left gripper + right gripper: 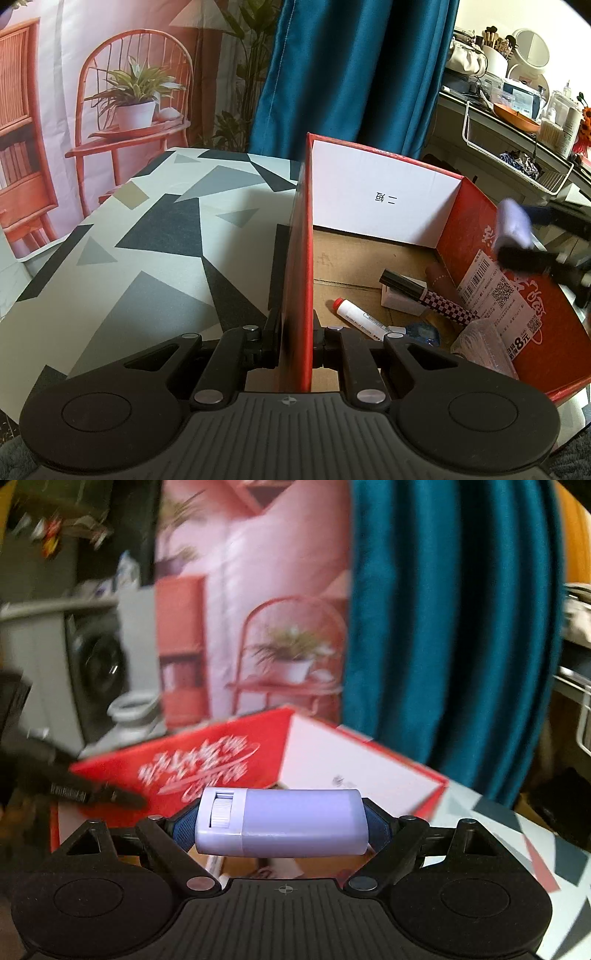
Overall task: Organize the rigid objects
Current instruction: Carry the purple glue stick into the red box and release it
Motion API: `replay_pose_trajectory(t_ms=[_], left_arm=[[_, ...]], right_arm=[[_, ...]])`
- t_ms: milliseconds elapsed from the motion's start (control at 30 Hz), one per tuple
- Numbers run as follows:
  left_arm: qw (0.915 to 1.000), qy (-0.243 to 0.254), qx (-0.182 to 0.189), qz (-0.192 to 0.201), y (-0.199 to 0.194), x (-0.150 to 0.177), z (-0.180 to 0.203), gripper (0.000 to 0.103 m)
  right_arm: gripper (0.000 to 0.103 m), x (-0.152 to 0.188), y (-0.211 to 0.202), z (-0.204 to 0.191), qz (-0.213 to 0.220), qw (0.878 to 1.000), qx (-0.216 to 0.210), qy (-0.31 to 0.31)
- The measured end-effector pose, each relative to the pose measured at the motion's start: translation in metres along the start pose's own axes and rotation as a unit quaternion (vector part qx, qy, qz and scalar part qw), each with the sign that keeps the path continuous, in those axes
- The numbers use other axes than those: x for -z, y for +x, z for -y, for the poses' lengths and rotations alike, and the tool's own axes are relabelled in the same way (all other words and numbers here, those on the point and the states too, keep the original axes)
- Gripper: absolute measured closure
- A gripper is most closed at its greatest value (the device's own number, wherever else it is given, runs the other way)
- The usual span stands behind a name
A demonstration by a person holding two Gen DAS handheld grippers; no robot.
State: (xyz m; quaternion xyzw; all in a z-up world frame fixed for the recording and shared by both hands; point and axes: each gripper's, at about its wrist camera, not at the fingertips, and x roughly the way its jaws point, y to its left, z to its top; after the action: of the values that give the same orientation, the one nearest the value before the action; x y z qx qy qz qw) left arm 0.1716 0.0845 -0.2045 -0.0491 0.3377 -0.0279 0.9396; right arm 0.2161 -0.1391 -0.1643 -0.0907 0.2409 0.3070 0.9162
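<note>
Left claw (pixel 295 343) clamped on red box (pixel 299 258) wall, markers inside; right claw (pixel 282 825) gripping lilac case (pixel 288 823).

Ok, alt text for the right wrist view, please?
The right hand-held gripper clamps a lavender plastic case sideways between its fingers, above an open red cardboard box. Behind, blurred, hang a teal curtain and a pink backdrop.

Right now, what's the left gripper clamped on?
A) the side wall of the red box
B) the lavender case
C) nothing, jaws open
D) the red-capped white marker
A: in the left wrist view the left gripper has its jaws closed on either side of the upright wall of the red box; the lavender case sits in the right gripper, and the marker lies inside the box.
</note>
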Motion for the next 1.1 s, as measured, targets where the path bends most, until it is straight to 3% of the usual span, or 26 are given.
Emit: replay_pose_trajectory(t_ms=[333, 800, 1100], left_arm=[[1.0, -0.001, 0.001, 0.0, 0.001, 0.0, 0.002, 0.088], [1.0, -0.002, 0.001, 0.0, 0.001, 0.0, 0.002, 0.088], [1.0, -0.002, 0.001, 0.0, 0.0, 0.001, 0.003, 0.088]], right_arm=[[0.02, 0.009, 0.013, -0.025, -0.053, 0.998, -0.029, -0.033], [0.019, 0.014, 0.018, -0.031, -0.078, 0.991, -0.017, -0.108], [0.022, 0.013, 0.013, -0.026, -0.081, 0.99, -0.007, -0.114]])
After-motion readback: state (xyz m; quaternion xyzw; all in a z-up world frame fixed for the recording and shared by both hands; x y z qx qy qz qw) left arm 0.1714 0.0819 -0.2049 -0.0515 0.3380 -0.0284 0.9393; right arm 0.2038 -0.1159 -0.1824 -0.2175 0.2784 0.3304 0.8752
